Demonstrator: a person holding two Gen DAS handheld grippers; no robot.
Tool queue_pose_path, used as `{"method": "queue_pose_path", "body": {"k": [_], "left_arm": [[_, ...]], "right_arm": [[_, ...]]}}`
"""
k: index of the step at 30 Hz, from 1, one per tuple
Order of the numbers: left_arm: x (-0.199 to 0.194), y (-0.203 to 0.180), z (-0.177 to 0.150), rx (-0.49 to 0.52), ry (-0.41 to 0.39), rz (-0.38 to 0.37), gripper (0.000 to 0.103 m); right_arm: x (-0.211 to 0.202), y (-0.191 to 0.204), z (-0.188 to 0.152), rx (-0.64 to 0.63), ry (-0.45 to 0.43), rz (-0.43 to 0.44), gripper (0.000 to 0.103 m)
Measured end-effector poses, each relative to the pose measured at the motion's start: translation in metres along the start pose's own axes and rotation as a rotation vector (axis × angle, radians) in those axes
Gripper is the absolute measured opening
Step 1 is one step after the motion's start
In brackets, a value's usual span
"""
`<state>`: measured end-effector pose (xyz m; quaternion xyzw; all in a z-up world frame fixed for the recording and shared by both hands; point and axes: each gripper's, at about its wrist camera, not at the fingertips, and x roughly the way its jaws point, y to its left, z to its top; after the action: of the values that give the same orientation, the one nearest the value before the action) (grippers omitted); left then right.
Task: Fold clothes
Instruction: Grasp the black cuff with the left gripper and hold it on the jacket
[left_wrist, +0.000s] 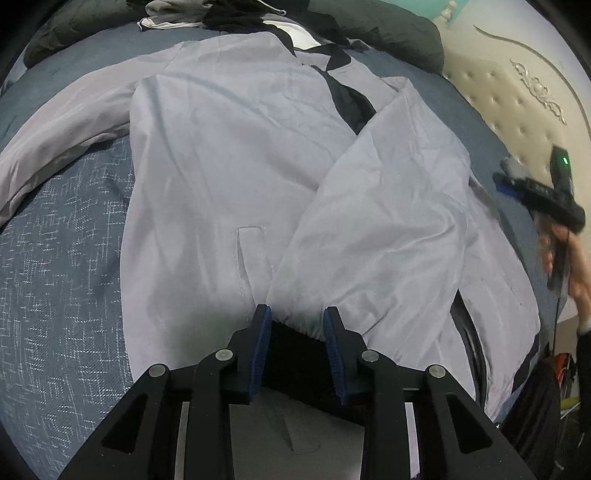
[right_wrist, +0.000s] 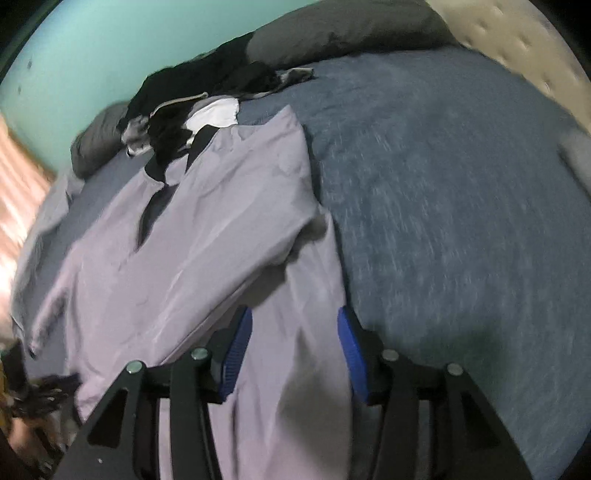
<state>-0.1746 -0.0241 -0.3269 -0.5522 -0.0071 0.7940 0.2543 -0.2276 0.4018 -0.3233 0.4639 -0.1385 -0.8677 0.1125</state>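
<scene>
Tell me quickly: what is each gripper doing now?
Left gripper: open, at the jacket cuff.
Right gripper: open, above the jacket, holding nothing.

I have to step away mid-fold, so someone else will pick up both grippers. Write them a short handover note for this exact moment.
Left hand-held gripper: open, fingertips at the dark elastic cuff of the folded-in sleeve, not gripping.
Right hand-held gripper: open, over the jacket's right edge, holding nothing.
The light grey jacket lies front-up on the blue bedspread; a pile of dark clothes sits beyond its collar.
Done: one sleeve folded across the front.
Left: the other sleeve, spread out to the side, then folding the body.
</scene>
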Motion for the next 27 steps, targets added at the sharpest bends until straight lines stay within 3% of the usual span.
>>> {"method": "queue_pose_path", "body": {"k": [16,27], "left_arm": [[-0.001,0.009,-0.004,0.010,0.030,-0.010,0.032],[-0.005,0.012,-0.007,0.009,0.038,0.000,0.034]], "right_arm": [[0.064,0.003,0.040,-0.362,0.140,-0.198,0.049],[0.051,-0.027,0.052,-0.287,0.078,-0.251,0.049]]}}
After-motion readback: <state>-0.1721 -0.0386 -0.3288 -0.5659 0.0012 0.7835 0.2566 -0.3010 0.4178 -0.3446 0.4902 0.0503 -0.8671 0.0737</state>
